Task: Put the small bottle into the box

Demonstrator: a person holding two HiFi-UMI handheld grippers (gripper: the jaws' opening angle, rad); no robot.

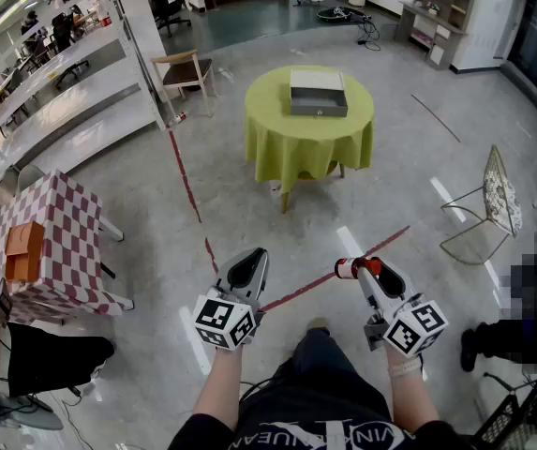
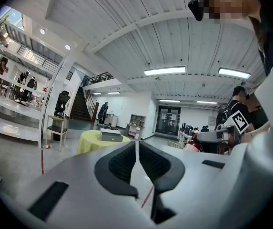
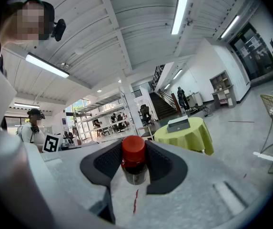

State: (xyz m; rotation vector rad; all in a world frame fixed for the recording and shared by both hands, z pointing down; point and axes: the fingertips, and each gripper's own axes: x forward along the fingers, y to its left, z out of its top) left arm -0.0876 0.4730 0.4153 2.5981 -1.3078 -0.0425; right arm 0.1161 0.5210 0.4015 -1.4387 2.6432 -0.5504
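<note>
The small bottle (image 3: 134, 168) is off every surface: it stands upright between the jaws of the right gripper (image 1: 364, 270), whose ribbed pads close on its red cap (image 3: 133, 149) and neck while the dark glass body hangs just below them. That high pinch looks chosen to keep the bottle vertical for the carry and to leave its base free to go down first. The gripper points roughly level toward the goal, a sensible way to walk with it. The left gripper (image 2: 136, 159) rides beside it at about the same height, its jaws drawn together with only a thin slit between the pads and nothing in them; it seems to have no part in this step. Both are held out in front of the person, over bare floor crossed by a red tape line (image 1: 296, 293). The box (image 1: 318, 93) is well apart from the bottle: a grey, flat one on the round table (image 1: 277, 143) with the yellow-green cloth, sitting nearer the table's far edge than its near one. From here I cannot tell whether its lid is up or shut, so the left gripper may yet be wanted. Off to the left stands a checked table (image 1: 48, 242), which has no part in the task. The carrying is under way and the placing is not yet begun.
</note>
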